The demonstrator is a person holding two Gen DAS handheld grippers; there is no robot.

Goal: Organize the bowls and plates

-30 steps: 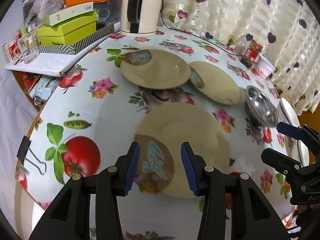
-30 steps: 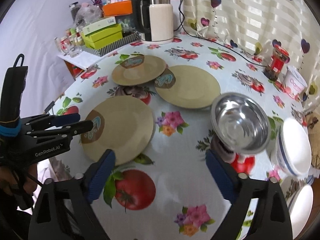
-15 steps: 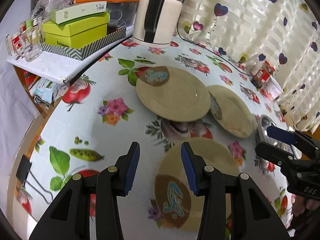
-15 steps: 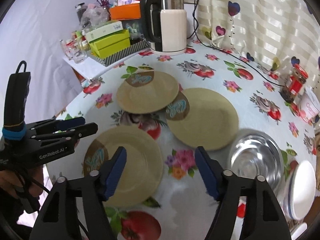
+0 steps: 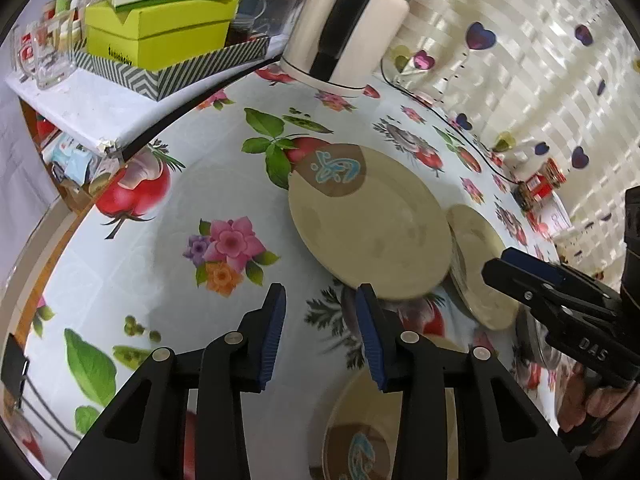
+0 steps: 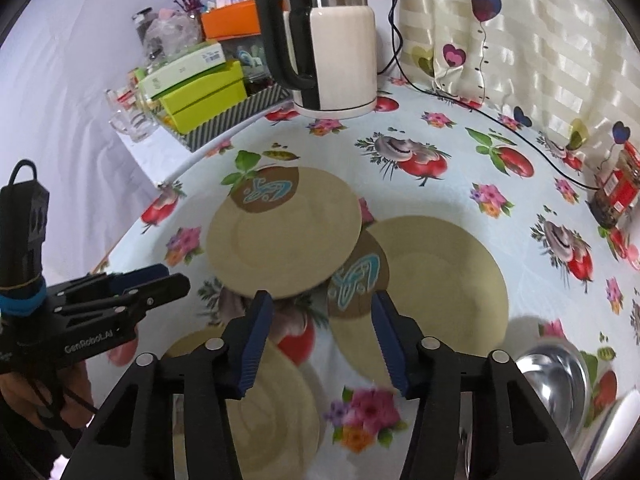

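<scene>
Tongs on both hands have moved forward, past the near plate (image 6: 256, 404) toward the far plate (image 6: 284, 232), whose edge rests on the middle plate (image 6: 432, 288). Left tongs (image 5: 320, 336) and right tongs (image 6: 320, 340) are apart and hold nothing. Stacking hasn't begun on the tabletop (image 6: 440, 192); the steel bowl (image 6: 556, 384) waits.

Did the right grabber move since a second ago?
Yes. The right gripper went forward across the table toward the kettle, which looks bigger now; the steel bowl slid to the view's lower right.
</scene>
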